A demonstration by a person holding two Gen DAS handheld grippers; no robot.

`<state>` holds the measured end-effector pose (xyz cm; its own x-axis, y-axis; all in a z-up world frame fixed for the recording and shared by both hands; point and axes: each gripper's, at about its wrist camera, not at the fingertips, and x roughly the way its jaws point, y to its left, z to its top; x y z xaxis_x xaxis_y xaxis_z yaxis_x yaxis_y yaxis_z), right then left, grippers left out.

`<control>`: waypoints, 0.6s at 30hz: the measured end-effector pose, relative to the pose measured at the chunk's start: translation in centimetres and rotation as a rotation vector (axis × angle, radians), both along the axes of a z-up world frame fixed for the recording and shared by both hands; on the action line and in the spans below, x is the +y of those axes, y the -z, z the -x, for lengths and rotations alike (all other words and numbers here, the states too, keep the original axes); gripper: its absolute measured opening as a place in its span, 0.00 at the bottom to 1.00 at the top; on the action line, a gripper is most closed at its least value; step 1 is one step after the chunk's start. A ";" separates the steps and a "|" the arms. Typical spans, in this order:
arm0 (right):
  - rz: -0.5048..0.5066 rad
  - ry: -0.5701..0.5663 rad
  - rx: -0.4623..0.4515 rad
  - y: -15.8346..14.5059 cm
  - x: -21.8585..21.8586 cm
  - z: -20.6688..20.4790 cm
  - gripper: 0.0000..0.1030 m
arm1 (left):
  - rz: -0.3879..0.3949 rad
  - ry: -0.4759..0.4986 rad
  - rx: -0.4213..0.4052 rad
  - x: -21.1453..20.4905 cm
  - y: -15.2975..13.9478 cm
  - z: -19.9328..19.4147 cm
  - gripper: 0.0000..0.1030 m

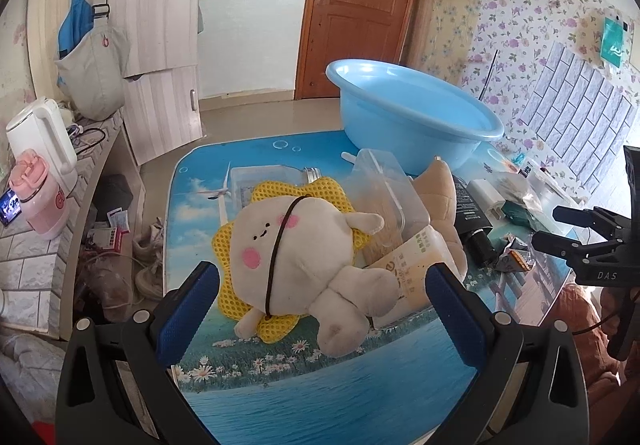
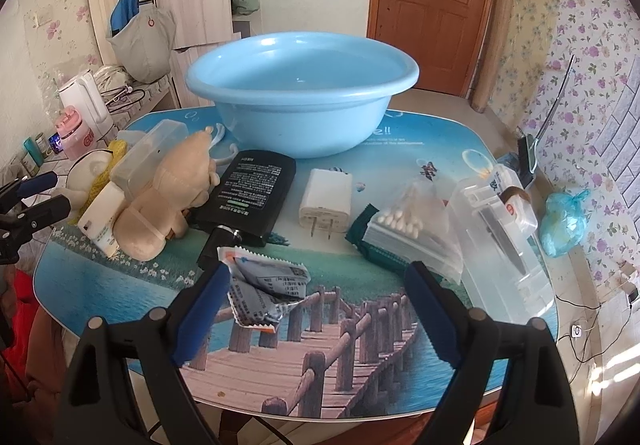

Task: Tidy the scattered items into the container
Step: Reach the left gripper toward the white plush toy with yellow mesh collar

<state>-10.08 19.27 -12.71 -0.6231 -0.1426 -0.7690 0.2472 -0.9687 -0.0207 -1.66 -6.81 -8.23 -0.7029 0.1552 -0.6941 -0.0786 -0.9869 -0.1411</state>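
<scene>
While both grippers hang with jaws spread over the table (image 2: 400,385), the blue basin (image 2: 302,93) stands empty at its far edge.
The left gripper (image 1: 322,303) straddles a white plush (image 1: 296,241) without pressing it; the right gripper (image 2: 318,307) is released above a crumpled sachet (image 2: 266,285) near the front edge, gripping nothing, beside a charger (image 2: 326,199) and black tube (image 2: 248,197).

Left black two-finger gripper with blue pads (image 1: 320,309): jaws wide apart, pitched down, nothing pinched between the pads. Right black two-finger gripper with blue pads (image 2: 316,309): same downward pitch, jaws spread wide, pads clamping nothing.
</scene>
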 end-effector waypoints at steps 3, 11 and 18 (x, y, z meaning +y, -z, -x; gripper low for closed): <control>0.003 -0.005 -0.005 0.1 -0.1 0.0 0.83 | 0.005 -0.006 0.000 -0.1 0.0 -0.1 1.00; 0.007 0.004 -0.003 0.0 0.4 -0.2 0.83 | 0.001 -0.010 0.001 -0.5 0.0 -0.4 1.00; 0.009 0.021 0.006 -0.3 1.3 -0.4 0.83 | -0.029 -0.021 0.003 -1.2 -0.2 -0.2 1.00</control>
